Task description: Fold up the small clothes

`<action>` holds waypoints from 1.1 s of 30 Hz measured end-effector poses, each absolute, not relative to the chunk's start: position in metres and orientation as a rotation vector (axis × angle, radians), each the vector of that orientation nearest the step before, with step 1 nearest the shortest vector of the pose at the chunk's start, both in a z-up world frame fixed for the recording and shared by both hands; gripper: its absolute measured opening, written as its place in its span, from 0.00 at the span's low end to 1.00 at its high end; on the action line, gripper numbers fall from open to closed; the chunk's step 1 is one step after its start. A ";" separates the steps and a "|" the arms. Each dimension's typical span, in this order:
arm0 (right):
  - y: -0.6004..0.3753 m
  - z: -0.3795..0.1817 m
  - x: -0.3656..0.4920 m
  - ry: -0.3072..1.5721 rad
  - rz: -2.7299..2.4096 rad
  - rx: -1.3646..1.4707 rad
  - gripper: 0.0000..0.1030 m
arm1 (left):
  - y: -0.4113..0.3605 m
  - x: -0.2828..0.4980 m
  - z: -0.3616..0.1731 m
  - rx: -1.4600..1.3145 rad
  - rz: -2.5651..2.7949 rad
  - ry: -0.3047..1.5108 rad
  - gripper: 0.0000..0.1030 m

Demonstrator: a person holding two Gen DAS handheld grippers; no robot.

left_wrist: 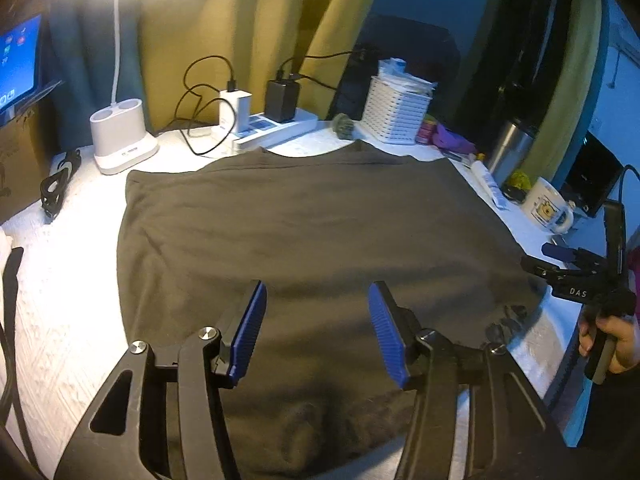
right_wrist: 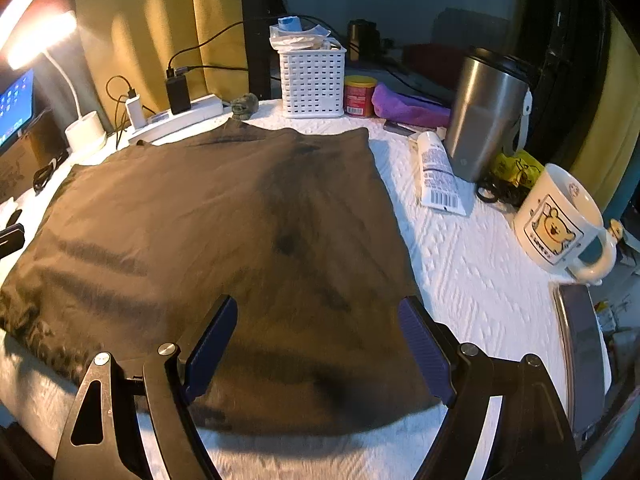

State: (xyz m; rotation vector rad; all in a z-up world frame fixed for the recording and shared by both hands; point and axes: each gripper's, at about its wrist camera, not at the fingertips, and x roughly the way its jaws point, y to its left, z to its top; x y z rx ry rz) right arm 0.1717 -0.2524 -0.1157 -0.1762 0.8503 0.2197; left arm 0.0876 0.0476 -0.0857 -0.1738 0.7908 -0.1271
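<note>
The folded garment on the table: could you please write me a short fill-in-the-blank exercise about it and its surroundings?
1. The dark garment lies on a table covered in ____ textured cloth.
2. The mug bears a picture of a ____.
3. Between the fingers of the right gripper, nothing is ____.
4. The basket behind the garment is ____ in colour.

Missing words: white; bear; held; white

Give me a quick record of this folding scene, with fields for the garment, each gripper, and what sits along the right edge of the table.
garment: dark cloth lying flat on the white table cover, mostly smooth
left gripper: jaws open, above the cloth's near part, nothing held
right gripper: jaws open wide, over the cloth's near right corner, nothing held
right edge: steel tumbler, cartoon mug, white tube lying flat
back edge: white basket, power strip
</note>
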 end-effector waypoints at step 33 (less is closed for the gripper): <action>-0.271 -0.152 0.192 0.930 0.300 0.189 1.00 | 0.094 0.089 -0.102 -0.221 -0.049 0.819 0.67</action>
